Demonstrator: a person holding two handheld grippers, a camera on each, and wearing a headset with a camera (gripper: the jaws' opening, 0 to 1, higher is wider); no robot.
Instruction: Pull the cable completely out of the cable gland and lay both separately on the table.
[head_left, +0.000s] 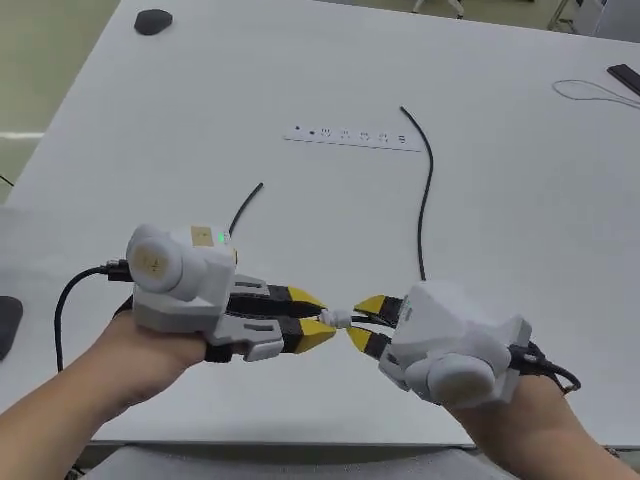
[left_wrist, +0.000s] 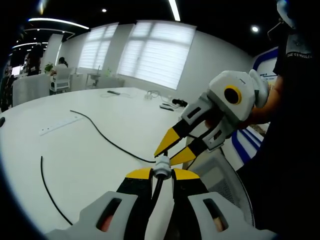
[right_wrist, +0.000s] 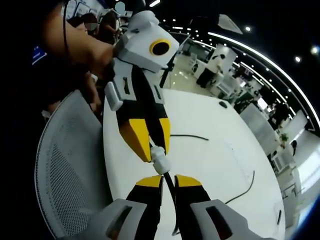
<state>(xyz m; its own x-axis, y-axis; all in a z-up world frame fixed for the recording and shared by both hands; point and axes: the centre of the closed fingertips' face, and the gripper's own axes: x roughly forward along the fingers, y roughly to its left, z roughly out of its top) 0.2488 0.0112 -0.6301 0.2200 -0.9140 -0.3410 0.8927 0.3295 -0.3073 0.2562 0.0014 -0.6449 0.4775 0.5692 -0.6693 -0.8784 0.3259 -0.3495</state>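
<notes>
I have both grippers meeting at the cable gland (head_left: 338, 320), a small white fitting held up off the white counter (head_left: 520, 200), close to its near edge. My left gripper (head_left: 322, 320) comes at the gland from the left, its yellow jaws pressed onto the gland's body. My right gripper (head_left: 358, 322) comes from the gland's right, its jaws drawn together on the black cable (head_left: 427, 190) just where it leaves the gland.

The cable is still threaded through the gland. In the left gripper view it comes out of the gland's back and runs down between my left jaws. In the right gripper view it passes between the right jaws.

From the gland's right side the cable lies across the counter and curves away. It ends well beyond the gland, next to a white power strip (head_left: 350, 138). The other end lies beyond the gland and to its left. A dark rounded object (head_left: 153, 21) sits far beyond the gland, toward the far left corner.
</notes>
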